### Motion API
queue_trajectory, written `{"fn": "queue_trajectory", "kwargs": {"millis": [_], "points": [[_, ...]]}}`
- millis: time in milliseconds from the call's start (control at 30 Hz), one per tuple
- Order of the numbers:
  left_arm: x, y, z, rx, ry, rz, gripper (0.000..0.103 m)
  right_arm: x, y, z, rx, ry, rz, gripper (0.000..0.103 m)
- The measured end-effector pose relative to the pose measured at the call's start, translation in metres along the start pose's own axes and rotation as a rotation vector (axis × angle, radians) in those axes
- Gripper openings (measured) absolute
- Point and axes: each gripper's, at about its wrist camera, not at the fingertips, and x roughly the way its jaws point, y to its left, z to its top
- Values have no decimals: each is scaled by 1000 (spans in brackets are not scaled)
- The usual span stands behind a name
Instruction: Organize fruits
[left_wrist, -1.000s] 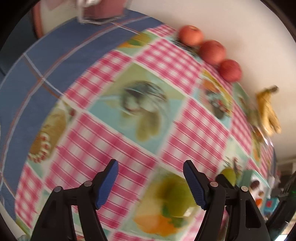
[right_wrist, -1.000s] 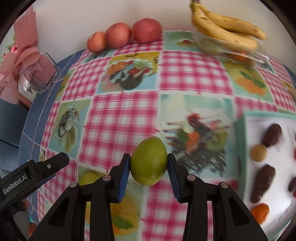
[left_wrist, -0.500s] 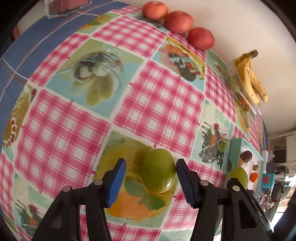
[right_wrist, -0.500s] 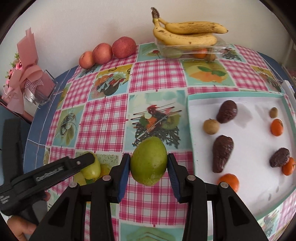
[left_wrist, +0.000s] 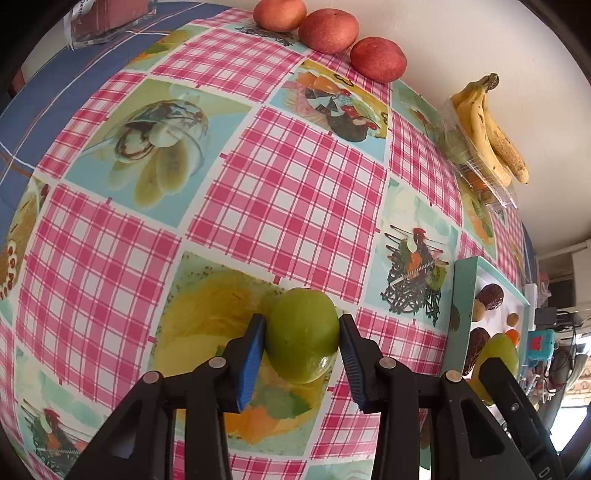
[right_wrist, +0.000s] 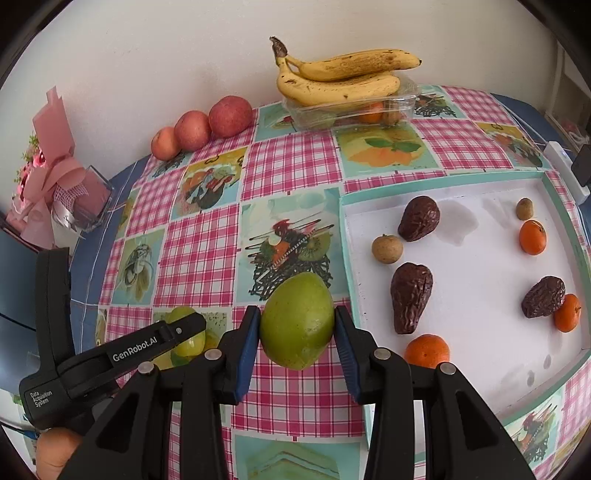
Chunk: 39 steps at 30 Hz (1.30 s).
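Both tongs, left and right, grip green mangoes; next I carry mine toward the tray, I judge.

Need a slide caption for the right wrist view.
Right gripper holds a green mango beside the white tray of small fruit.
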Motion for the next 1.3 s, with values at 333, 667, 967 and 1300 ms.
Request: {"fn": "queue_trajectory", "kwargs": {"millis": [333,667,967,1300], "points": [[-36,-18,1,36,-106,8,42,-25,-34,11,90,-63,-24,42],[-61,-79,-18,179,-182,-19,42,-64,-76,19,177,-159,-63,42],[-52,-125,-42,276,-137,-62,42,-82,-124,14,248,-180,-128,42],[-39,-172,-73,390,-94,-74,42,-95,-157,7,295,-203,-170,42]]}}
